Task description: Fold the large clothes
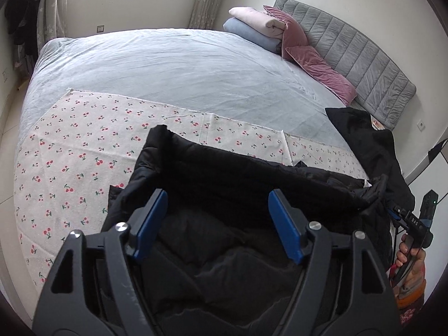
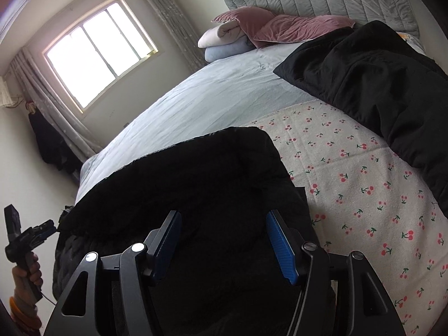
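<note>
Black padded jacket point(image 1: 224, 196) lies bunched at near bed edge on cherry-print cloth point(image 1: 84, 145). Left gripper point(image 1: 218, 218) and right gripper point(image 2: 224, 240) hover over it, both spread wide, holding nothing. Blue sheet point(image 1: 168, 67) beyond lies bare. "DAS" readable on right gripper's body.

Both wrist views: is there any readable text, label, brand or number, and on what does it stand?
"DAS": white letters on the right gripper body, seen at the edge of the left wrist view.
Orange tag beside the second black garment near the headboard: print too small to read.
Nothing else legible.
</note>
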Action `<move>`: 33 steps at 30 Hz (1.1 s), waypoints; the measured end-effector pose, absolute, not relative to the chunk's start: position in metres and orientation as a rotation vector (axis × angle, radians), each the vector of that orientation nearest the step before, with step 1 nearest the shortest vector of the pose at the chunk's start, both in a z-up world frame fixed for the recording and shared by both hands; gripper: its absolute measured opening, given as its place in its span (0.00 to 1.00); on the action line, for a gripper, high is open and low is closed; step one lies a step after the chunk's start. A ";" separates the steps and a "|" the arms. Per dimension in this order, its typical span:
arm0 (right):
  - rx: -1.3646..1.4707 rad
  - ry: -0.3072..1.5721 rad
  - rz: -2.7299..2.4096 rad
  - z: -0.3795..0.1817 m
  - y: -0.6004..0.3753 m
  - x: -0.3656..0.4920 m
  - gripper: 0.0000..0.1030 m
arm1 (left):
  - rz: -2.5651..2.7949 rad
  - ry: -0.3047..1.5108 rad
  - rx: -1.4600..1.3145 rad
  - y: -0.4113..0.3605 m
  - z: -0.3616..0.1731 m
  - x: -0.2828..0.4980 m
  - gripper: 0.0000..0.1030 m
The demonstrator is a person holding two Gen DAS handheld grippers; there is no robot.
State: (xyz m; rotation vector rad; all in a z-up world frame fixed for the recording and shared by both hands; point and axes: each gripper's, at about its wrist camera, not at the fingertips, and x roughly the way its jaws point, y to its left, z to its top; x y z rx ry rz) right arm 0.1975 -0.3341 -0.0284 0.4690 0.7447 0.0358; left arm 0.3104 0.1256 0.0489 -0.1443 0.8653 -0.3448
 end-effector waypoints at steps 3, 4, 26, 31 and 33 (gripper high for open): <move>0.456 0.747 0.055 -0.029 -0.325 0.200 0.62 | -0.388 0.864 -0.092 0.107 0.047 0.300 0.73; 0.453 0.747 0.059 -0.029 -0.323 0.201 0.62 | -0.403 0.860 -0.078 0.101 0.047 0.296 0.73; 0.355 0.821 0.065 -0.049 -0.289 0.262 0.62 | -0.415 0.932 0.109 0.027 -0.002 0.338 0.73; 0.377 0.876 -0.080 -0.070 -0.343 0.280 0.61 | -0.206 0.974 0.128 0.081 -0.023 0.381 0.73; 0.350 0.911 -0.196 -0.078 -0.364 0.282 0.62 | -0.102 0.980 0.149 0.107 -0.027 0.391 0.73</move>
